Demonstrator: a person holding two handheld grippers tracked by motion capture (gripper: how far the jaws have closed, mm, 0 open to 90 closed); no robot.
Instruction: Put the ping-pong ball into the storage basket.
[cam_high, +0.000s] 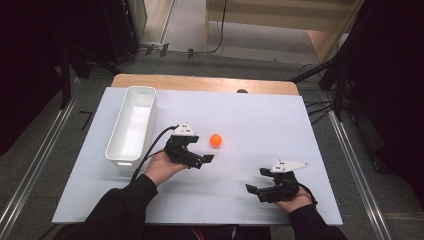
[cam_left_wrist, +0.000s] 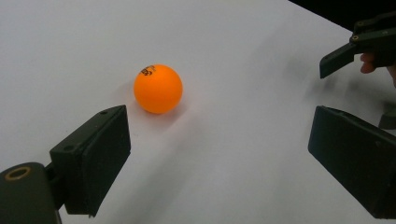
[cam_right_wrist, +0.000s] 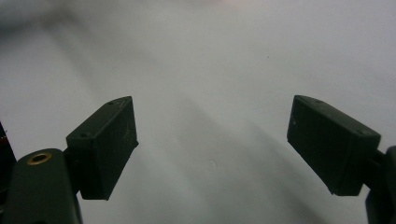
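An orange ball (cam_high: 216, 140) with black print lies on the white board (cam_high: 260, 125), a little right of the middle. My left gripper (cam_high: 204, 161) is held just near and left of it, pointing right, its jaws wide apart and empty. In the left gripper view the ball (cam_left_wrist: 158, 88) rests beyond the left jaw's tip, outside the gap of my left gripper (cam_left_wrist: 219, 126). My right gripper (cam_high: 256, 181) hovers near the board's front right, pointing left, open. In its own view my right gripper (cam_right_wrist: 212, 112) has bare white board between its jaws.
A long white bin (cam_high: 131, 125) stands empty along the board's left side. A wooden table edge (cam_high: 200, 82) runs behind the board. The right gripper's jaw tip (cam_left_wrist: 336, 60) shows far off in the left gripper view.
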